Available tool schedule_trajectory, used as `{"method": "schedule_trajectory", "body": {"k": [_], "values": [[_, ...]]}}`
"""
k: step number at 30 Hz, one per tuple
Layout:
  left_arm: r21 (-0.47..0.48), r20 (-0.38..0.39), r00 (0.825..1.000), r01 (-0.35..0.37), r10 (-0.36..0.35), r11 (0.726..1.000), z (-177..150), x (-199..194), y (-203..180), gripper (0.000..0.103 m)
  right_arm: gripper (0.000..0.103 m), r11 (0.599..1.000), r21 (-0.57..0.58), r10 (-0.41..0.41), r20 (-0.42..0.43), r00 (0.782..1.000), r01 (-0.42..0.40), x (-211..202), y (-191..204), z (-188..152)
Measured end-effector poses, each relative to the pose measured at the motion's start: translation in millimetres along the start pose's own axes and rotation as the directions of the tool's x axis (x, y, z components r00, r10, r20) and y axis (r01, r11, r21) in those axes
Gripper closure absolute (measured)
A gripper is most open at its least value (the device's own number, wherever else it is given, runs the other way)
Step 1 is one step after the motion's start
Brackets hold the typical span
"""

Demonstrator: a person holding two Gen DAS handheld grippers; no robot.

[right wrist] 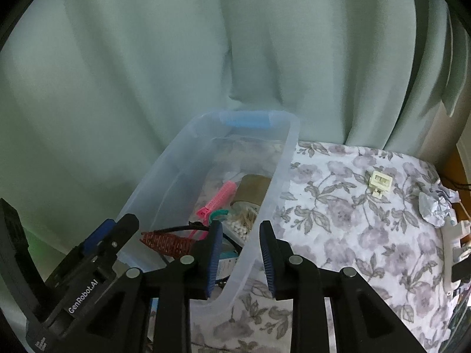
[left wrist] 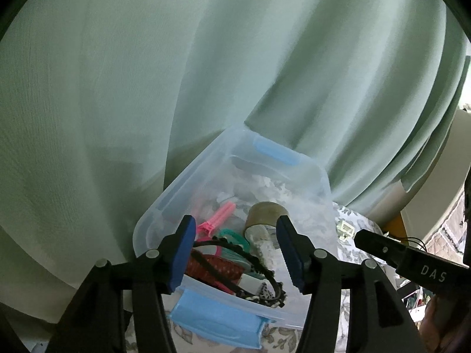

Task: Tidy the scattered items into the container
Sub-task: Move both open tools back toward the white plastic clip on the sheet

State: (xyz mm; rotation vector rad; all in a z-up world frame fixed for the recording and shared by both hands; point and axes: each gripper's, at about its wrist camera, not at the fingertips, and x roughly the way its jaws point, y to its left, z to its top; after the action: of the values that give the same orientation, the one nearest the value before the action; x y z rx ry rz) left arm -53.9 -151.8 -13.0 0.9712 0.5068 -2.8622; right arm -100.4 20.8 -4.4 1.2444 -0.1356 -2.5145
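With both grippers, left (left wrist: 237,250) and right (right wrist: 240,257), spread empty over the container (right wrist: 282,173), the cream clip (right wrist: 379,184) on the floral cloth (right wrist: 338,235) is best pinched squarely.

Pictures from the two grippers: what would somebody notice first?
The clear bin with blue handles, in front of a big green curtain, full of bright things like a pink clip and a tape roll. Right of it, a cream clip lies alone on the flowery cloth.
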Motion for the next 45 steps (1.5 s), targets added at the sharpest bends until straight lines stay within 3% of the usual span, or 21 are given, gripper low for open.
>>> {"method": "schedule_trajectory", "body": {"k": [8, 11, 15, 17, 20, 29, 32, 45], "values": [[0.049, 0.065, 0.995, 0.076, -0.079, 0.996, 0.5, -22.9, -26.3, 0.045, 0.071, 0.999, 0.054, 0.003, 0.035, 0.999, -0.005, -19.7, -18.0, -7.4], [0.093, 0.084, 0.992, 0.091, -0.099, 0.991, -1.0, -31.1, -43.3, 0.045, 0.065, 0.997, 0.082, 0.006, 0.054, 0.999, -0.010, -29.3, -28.1, -11.6], [0.159, 0.093, 0.988, 0.111, -0.127, 0.981, -6.4, -39.6, -71.8, 0.045, 0.049, 0.992, 0.126, 0.016, 0.096, 0.995, -0.028, -46.8, -48.1, -16.2], [0.182, 0.092, 0.985, 0.124, -0.143, 0.975, -9.6, -42.5, -84.6, 0.045, 0.046, 0.988, 0.149, 0.018, 0.117, 0.993, -0.036, -55.4, -59.5, -18.8], [0.219, 0.082, 0.986, 0.128, -0.148, 0.967, -15.0, -45.4, -108.2, 0.045, 0.043, 0.982, 0.184, 0.012, 0.145, 0.989, -0.039, -68.1, -78.8, -23.1], [0.294, 0.007, 0.971, 0.228, -0.240, 0.928, -38.1, -47.3, -175.8, 0.045, 0.038, 0.959, 0.285, -0.062, 0.233, 0.970, -0.007, -102.8, -141.3, -45.9], [0.337, -0.004, 0.971, 0.227, -0.239, 0.914, -46.4, -43.3, -194.1, 0.045, 0.038, 0.943, 0.333, -0.086, 0.257, 0.963, -0.005, -111.6, -162.9, -53.9], [0.366, -0.150, 0.955, 0.295, -0.257, 0.883, -68.2, -3.9, -231.3, 0.045, 0.038, 0.891, 0.453, -0.148, 0.255, 0.956, 0.017, -112.1, -221.3, -69.9]]}}
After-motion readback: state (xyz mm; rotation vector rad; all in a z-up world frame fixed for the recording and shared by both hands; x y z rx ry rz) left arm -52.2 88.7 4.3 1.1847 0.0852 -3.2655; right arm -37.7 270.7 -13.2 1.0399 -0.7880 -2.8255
